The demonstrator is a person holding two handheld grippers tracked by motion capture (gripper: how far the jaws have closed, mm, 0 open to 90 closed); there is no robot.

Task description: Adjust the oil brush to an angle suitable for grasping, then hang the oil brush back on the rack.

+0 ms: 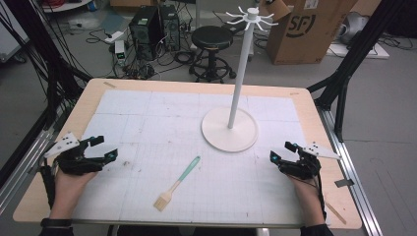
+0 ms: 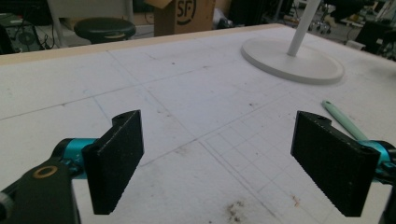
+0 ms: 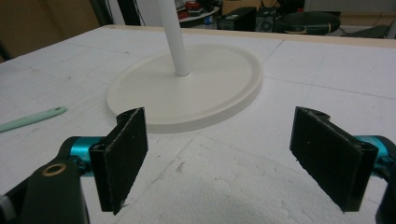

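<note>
- The brush (image 1: 178,183), with a mint-green handle and pale bristles, lies flat on the bench's white mat (image 1: 147,123), near the front edge and about midway between the two side edges. Its bristles point toward the front-left corner and its handle tip toward the stand.
- Nothing touches it; both grippers are well apart from it.
- The white stand (image 1: 229,129), a round base with a tall pole topped by hooks, sits beyond the brush, right of the bench's middle.
- Likely step: reach for the brush, probably to hang it on a hook. To do it well, come down over the thin handle near its middle, jaws set across it, and close squarely so it doesn't roll or tip bristle-heavy.
- Left gripper (image 1: 101,148), by the left edge: released, jaws spread wide, holding nothing; the handle tip shows just past its right jaw in the left gripper view.
- Right gripper (image 1: 282,152), near the right edge and facing the stand's base: likewise wide open and empty, hovering over bare mat.
</note>
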